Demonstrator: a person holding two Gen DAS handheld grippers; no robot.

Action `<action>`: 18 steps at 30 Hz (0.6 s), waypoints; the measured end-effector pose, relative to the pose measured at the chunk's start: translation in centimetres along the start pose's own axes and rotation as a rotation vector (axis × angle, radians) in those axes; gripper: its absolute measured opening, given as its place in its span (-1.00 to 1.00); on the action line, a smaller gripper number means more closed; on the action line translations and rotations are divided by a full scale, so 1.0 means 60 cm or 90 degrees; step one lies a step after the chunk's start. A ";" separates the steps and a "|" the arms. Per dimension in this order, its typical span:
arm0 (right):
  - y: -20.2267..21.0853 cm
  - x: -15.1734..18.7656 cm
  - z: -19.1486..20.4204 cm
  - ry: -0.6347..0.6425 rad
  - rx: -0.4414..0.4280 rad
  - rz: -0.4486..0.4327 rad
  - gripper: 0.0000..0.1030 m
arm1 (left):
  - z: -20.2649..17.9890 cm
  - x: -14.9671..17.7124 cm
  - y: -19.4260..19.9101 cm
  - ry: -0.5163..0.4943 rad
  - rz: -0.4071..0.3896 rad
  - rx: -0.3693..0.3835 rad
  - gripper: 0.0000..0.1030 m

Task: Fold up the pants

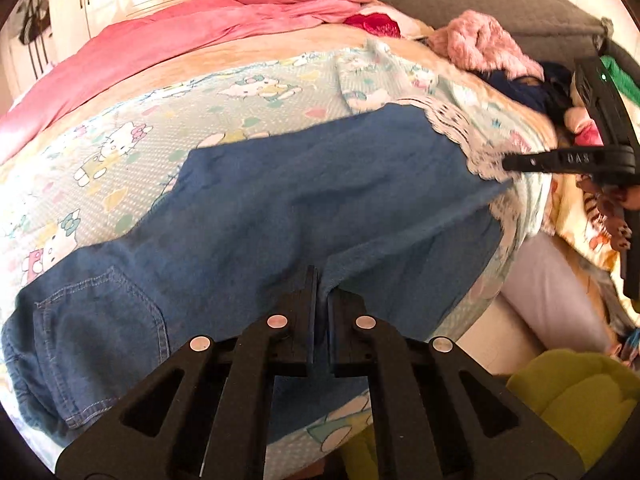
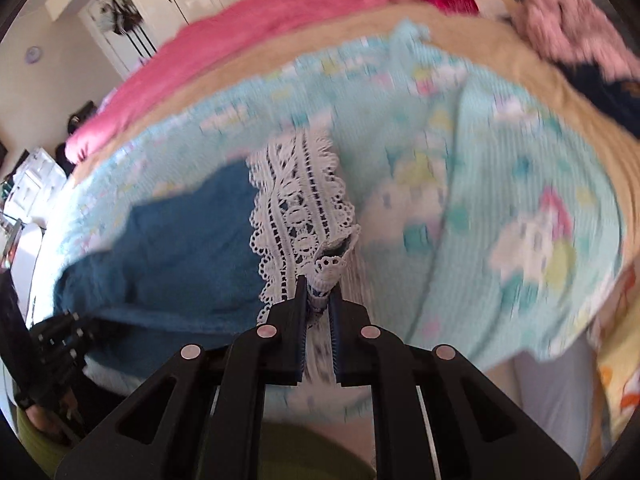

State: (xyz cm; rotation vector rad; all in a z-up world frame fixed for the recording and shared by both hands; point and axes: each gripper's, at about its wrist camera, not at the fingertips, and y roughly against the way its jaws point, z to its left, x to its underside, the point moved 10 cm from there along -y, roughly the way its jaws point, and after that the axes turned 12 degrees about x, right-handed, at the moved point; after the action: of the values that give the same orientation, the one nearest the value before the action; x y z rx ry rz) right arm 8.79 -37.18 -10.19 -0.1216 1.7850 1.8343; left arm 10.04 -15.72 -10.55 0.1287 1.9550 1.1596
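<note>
While the blue denim pants (image 1: 280, 208) lie flat across the cartoon-cat bed sheet (image 1: 120, 148), the left gripper (image 1: 322, 280) points down at a slant over their near edge, near the middle of the leg, with its jaws squeezed together on a small fold of the denim. Off to the right, the right gripper (image 2: 318, 286) also tips downward and comes in from the side, clamped tight on the white lace hem (image 2: 300, 200) at the end of the pant leg, which bunches up between its fingers (image 2: 298, 304).
</note>
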 end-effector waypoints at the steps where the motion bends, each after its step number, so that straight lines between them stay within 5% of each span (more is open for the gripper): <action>1: -0.003 0.010 -0.001 -0.004 0.000 0.008 -0.82 | 0.002 0.005 -0.002 0.002 0.003 0.001 -1.00; 9: -0.012 0.039 -0.015 -0.028 -0.004 0.022 -0.81 | 0.005 0.043 -0.010 0.003 0.030 0.005 -1.00; 12: -0.009 0.038 -0.027 -0.042 0.008 0.031 -0.51 | 0.004 0.051 -0.013 0.002 0.035 0.004 -1.00; 18: 0.051 0.000 -0.001 0.043 0.018 -0.053 -0.48 | 0.001 0.052 -0.010 0.000 0.035 0.003 -1.00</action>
State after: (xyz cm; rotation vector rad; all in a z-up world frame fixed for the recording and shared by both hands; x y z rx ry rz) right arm 7.39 -37.08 -7.46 -0.2473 1.8235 1.7645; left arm 8.28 -14.54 -12.91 0.1862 1.9643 1.1911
